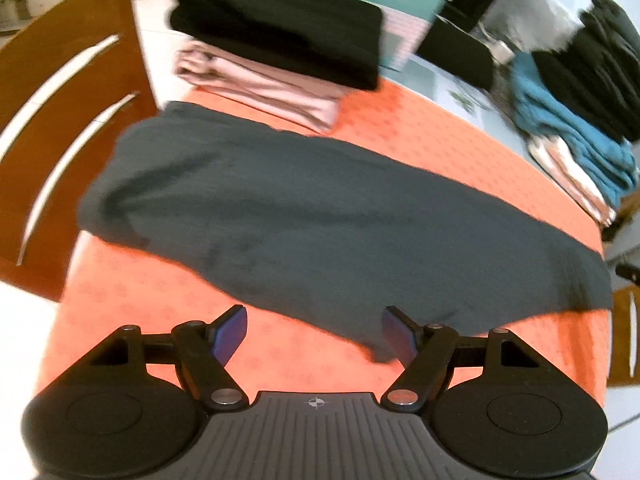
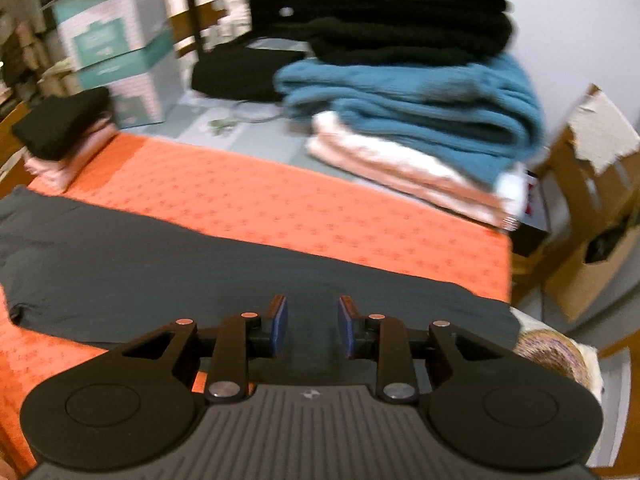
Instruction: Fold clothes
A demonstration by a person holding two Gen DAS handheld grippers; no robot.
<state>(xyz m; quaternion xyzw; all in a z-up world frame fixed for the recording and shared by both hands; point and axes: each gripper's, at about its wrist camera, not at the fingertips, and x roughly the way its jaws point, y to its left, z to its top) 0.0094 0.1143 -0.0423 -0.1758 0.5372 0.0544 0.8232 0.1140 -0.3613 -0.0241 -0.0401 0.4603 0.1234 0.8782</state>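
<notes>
Both tongs (image 1: 314,334) (image 2: 312,328) open, empty, over dark grey garment's (image 1: 300,216) near edge.

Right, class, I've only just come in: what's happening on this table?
Someone with a gripper in each hand is folding clothes. A dark grey garment lies stretched across the orange tablecloth. The left gripper and the right gripper are both open above it, holding nothing. Folded piles sit behind.

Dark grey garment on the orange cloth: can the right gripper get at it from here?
Probably yes. The right gripper, jaws apart and empty, hangs over the dark grey garment, nothing between. The folded stack lies beyond.
</notes>
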